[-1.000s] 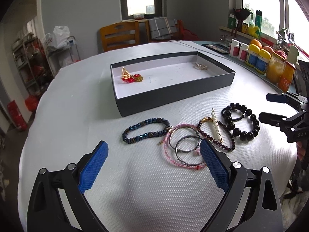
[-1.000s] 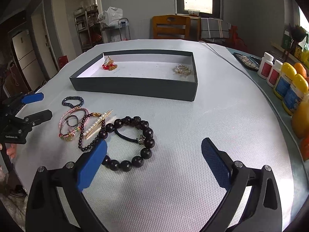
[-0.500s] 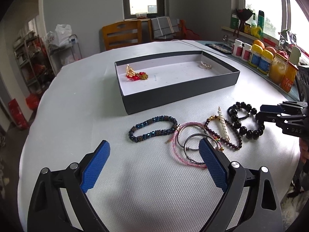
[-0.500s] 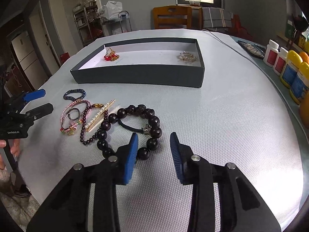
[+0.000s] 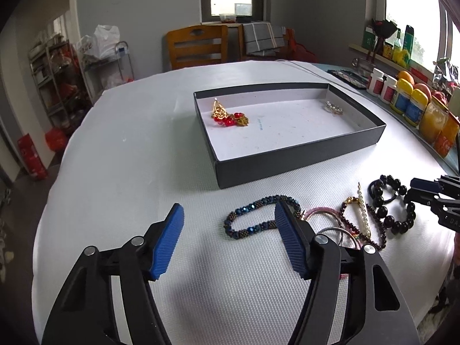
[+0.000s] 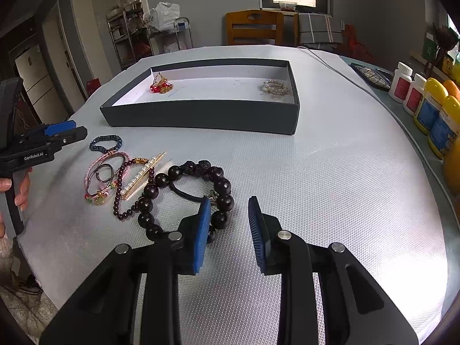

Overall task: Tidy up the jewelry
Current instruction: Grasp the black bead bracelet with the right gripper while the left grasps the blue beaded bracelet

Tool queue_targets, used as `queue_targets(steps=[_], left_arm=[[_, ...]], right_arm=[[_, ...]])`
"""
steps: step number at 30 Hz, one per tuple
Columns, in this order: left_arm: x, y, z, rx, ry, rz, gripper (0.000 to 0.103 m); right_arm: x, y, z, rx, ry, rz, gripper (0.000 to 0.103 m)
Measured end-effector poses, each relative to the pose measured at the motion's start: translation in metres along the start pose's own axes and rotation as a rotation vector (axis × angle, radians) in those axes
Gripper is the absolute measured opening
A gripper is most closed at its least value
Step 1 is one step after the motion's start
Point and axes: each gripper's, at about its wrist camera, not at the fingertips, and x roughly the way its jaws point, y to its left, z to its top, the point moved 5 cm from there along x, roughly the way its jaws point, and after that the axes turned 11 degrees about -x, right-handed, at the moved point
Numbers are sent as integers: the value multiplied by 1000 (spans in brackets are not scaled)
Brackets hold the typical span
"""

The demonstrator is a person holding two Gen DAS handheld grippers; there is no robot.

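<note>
A dark tray [image 5: 290, 163] [image 6: 201, 118] on the white table holds a red-and-gold piece [image 5: 228, 116] [image 6: 161, 85] and a silver piece [image 5: 333, 107] [image 6: 274, 87]. In front of it lie a blue beaded bracelet [image 5: 253, 215] [image 6: 105, 143], pink and grey rings [image 5: 330, 224] [image 6: 102, 172], a gold pearl clip [image 5: 362, 210] [image 6: 143, 174], a dark red bead strand [image 6: 120, 198] and a big black bead bracelet [image 5: 394, 201] [image 6: 187, 195]. My left gripper [image 5: 228, 238] is open and empty, near the blue bracelet. My right gripper [image 6: 228, 224] is narrowly open and empty at the black bracelet's near right edge.
Bottles and jars [image 5: 408, 106] [image 6: 431, 109] line the table's right edge beside a cable [image 6: 330, 63]. A wooden chair [image 5: 198, 46] [image 6: 254, 27] stands behind the table, with shelves [image 6: 126, 34] at the back left.
My right gripper's jaws closed from wide to a narrow gap and came down toward the black bead bracelet. My left gripper narrowed somewhat and shifted left, toward the blue bracelet.
</note>
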Motion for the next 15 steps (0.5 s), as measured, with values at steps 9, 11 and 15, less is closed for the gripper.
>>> queue_targets(steps=[9,11,15], left_arm=[[28,0,-2,3,81,-18,41],[33,-1,-8,14,108,-14,37],[30,1,-13,20,109,-30,36]], right_arm=[[0,-1,2,10,-4,13,27],[1,-1,1,13,-2,14,27],[2,-2,-1,20,2,21,27]])
